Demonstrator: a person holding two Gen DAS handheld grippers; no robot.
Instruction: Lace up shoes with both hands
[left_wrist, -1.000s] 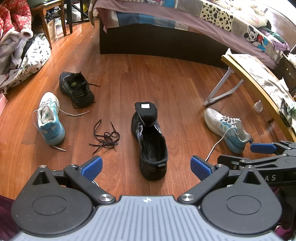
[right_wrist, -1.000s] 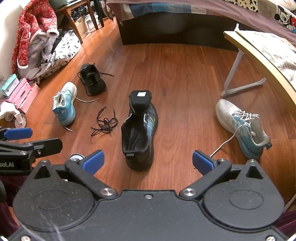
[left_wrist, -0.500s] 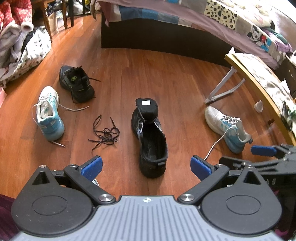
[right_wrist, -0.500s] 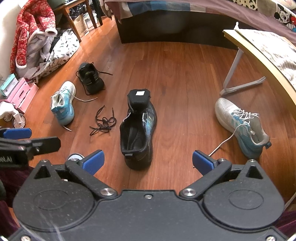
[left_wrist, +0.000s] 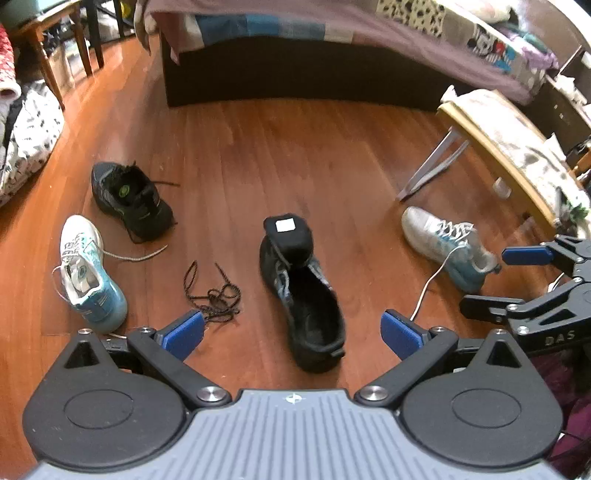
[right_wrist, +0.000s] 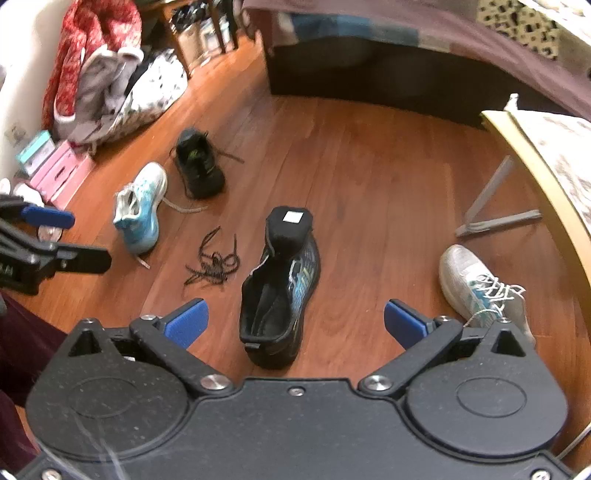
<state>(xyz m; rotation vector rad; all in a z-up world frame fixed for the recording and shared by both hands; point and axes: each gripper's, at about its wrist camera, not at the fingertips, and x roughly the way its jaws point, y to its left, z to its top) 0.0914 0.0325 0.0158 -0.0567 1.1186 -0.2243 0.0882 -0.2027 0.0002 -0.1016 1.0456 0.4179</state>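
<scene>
Left wrist view looks down over the left claw (left_wrist: 291, 334), whose blue-padded fingers (left_wrist: 183, 334) stand wide apart and hold nothing, above a reddish wooden plank floor (left_wrist: 295, 155). Between the fingers lies the unlaced black sneaker with its tongue flipped up (left_wrist: 301, 291), heel toward the camera and toe pointing away, a white label on the raised tongue. Just to its left, apart from it, the loose dark shoelace (left_wrist: 214, 291) lies in a tangled heap on the floor, near the left finger's tip. Farther left sit a white and turquoise sneaker (left_wrist: 90, 275) with a pale lace trailing out, and beyond it a second black sneaker with laces in place (left_wrist: 131, 199). To the right a silver and turquoise laced sneaker (left_wrist: 447, 245) lies near the light wooden low counter with folding metal legs (left_wrist: 491, 147), and a dark bed base with a purple cover (left_wrist: 314, 74) closes the far side. The right claw (right_wrist: 295, 325) is likewise spread wide and empty in the right wrist view, with the same unlaced sneaker between its fingers. Each claw shows at the edge of the other's view, both held well above the floor.
</scene>
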